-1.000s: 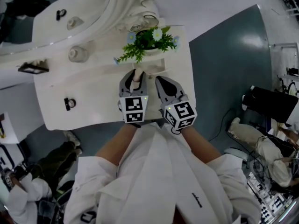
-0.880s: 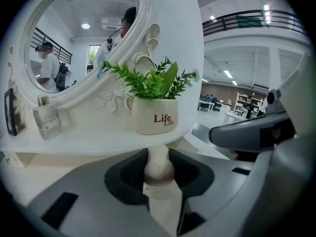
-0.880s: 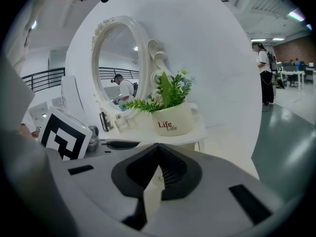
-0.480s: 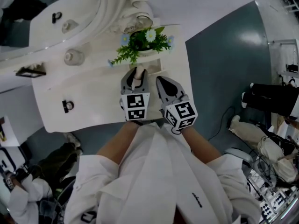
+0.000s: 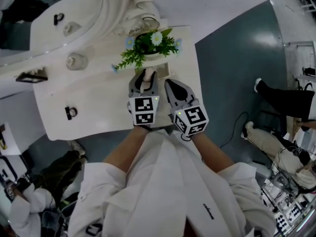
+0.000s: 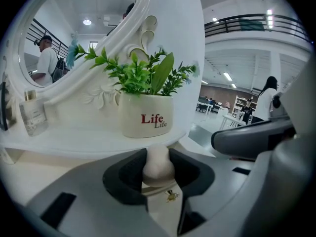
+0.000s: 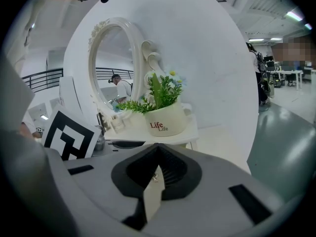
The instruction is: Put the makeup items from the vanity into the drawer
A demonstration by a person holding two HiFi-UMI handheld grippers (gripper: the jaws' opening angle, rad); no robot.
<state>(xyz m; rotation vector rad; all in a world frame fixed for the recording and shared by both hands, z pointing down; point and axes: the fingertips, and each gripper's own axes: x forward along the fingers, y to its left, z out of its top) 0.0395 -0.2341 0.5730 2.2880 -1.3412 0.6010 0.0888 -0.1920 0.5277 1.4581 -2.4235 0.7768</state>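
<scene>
Left gripper (image 5: 144,80) is clamped on the beige makeup sponge (image 6: 158,162), pads pressing both of its sides, sponge upright. Right gripper (image 7: 157,172) has its jaws together with nothing between them, and sits just right of the left one.

The sponge is just in front of the "Life" plant pot (image 6: 147,121), lower than the pot's shelf. I can't tell if it's clear of the vanity (image 5: 98,102) top.

Change over the last second is minimal: left gripper rolled a bit squarer and crept toward the pot, same grip. Right hasn't moved.

My read is the pick is done and the transfer hasn't started. No open drawer shows in any view, so right probably opens it first. A small bottle (image 5: 77,60) and a black item (image 5: 71,112), well left of the pot, remain.
</scene>
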